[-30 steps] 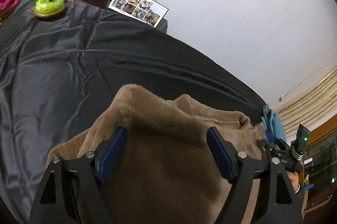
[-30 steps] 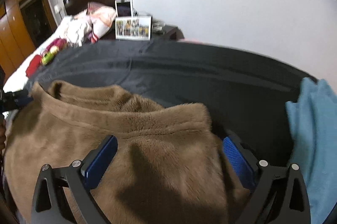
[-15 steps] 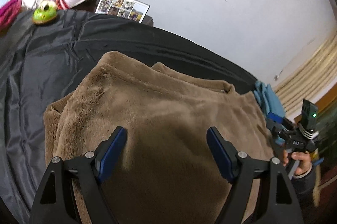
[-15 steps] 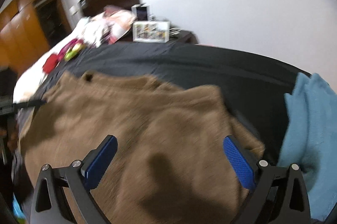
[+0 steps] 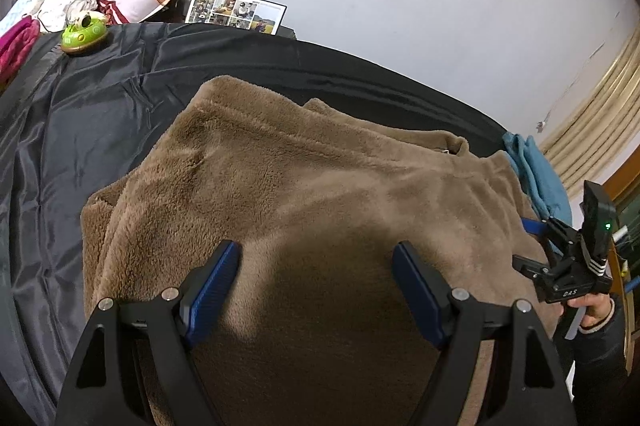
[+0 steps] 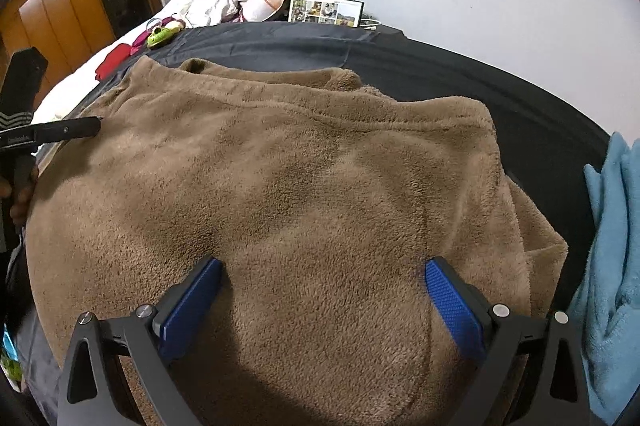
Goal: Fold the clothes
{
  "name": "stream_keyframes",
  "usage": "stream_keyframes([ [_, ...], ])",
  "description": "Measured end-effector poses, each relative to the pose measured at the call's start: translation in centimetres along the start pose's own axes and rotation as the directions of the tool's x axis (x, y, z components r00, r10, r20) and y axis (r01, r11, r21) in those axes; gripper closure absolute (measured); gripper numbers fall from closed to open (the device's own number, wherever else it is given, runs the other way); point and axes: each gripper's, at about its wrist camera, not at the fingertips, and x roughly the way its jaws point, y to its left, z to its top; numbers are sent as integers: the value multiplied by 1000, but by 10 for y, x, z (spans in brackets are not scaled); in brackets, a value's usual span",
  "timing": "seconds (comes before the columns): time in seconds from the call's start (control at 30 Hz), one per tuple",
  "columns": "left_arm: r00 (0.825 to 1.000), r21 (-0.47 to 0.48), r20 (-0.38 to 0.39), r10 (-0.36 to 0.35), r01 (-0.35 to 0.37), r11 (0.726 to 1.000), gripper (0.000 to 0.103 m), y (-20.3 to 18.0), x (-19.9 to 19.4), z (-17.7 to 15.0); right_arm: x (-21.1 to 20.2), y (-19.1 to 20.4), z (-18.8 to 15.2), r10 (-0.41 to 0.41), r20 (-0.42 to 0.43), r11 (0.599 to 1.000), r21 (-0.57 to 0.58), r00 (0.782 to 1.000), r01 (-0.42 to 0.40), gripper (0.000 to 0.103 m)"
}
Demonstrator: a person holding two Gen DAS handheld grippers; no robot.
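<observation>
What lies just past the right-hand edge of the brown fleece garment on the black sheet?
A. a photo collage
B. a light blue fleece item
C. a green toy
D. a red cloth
B: the right wrist view shows a light blue fleece item next to the right edge of the brown fleece garment on the black sheet.

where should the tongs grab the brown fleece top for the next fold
Probably the two far corners of the brown fleece top, along the seamed edge lying away from the person. That edge sits raised and doubled on the black sheet, so each open pair of tongs, left and right, could slide under from its own outer side.
</observation>
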Motion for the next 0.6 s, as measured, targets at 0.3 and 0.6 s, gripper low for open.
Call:
stream_keyframes([
  [0.3, 998, 80, 30, -55, 53, 995, 21, -35, -38, -24, -55, 6, -19, 22, 128, 997, 67, 992, -31, 1],
  [0.6, 999, 255, -7, -33, 34, 966, 21, -77, -36, -66, -55, 57, -54, 32, 104, 996, -92, 994, -22, 1],
])
